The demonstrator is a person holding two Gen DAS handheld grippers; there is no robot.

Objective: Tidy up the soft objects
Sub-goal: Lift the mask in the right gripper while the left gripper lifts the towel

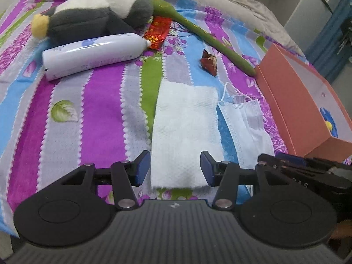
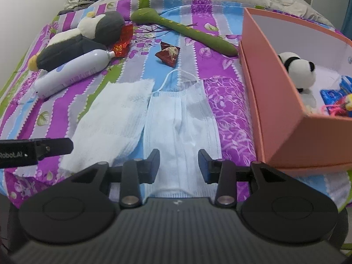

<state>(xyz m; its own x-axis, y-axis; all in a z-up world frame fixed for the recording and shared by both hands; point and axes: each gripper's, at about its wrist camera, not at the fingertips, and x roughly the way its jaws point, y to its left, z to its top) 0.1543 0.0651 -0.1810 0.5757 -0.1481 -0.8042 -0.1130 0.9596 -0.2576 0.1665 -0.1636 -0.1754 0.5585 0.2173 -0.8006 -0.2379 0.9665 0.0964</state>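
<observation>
My left tongs (image 1: 175,169): apart over the white quilted paper towel (image 1: 183,118). My right tongs (image 2: 179,165): apart over the pale-blue pleated face mask (image 2: 180,118), seemingly untouched.

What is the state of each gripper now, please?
Left gripper: open, holding nothing, jaws on either side of the white cloth.
Right gripper: open, holding nothing, jaws over the face mask.
</observation>
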